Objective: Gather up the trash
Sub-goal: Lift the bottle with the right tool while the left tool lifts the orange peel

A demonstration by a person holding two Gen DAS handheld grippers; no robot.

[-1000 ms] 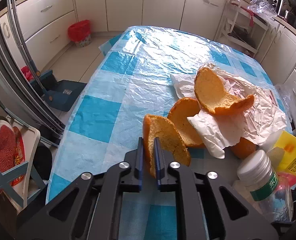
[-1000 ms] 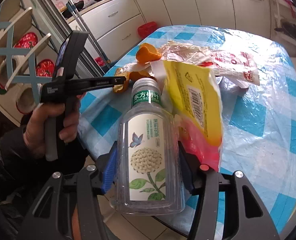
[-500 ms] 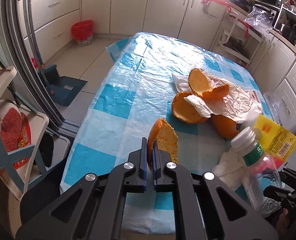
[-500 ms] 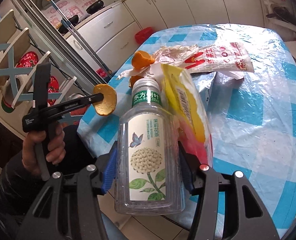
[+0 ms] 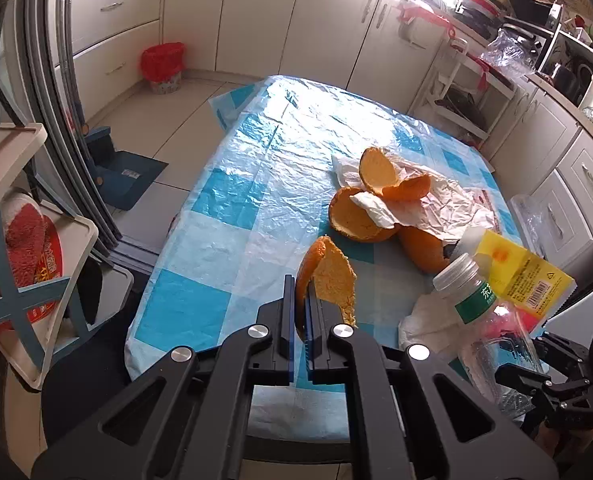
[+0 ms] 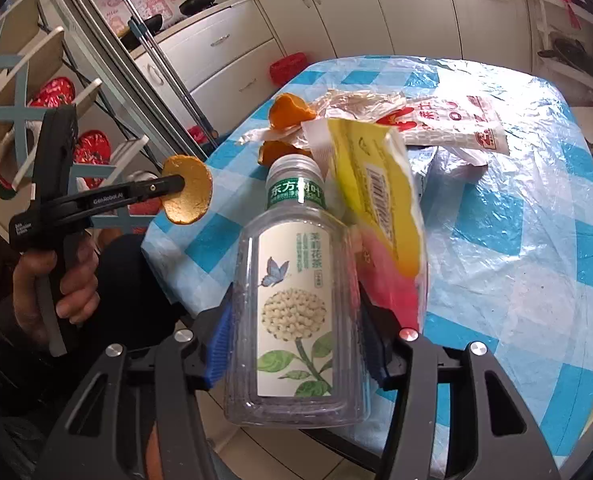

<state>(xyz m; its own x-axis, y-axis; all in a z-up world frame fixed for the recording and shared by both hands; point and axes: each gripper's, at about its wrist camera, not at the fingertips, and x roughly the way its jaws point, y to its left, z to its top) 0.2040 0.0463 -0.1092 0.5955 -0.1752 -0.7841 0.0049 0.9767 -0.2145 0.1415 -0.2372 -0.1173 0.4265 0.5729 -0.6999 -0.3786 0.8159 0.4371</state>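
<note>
My left gripper is shut on a piece of orange peel and holds it in the air above the near edge of the table; it shows in the right wrist view with the peel. My right gripper is shut on an empty clear plastic bottle with a green-banded cap, along with a yellow and red wrapper. The bottle and wrapper show at the right of the left wrist view. More orange peels lie on crumpled paper.
The table has a blue and white checked plastic cover. A printed plastic bag lies at its far side. A red-lined bin stands on the floor by the cabinets. A rack with red items stands left of the table.
My left gripper has lifted the orange peel off the pile and pulled it back over the table's near edge. My right gripper has drawn back a little with the bottle and wrapper.
</note>
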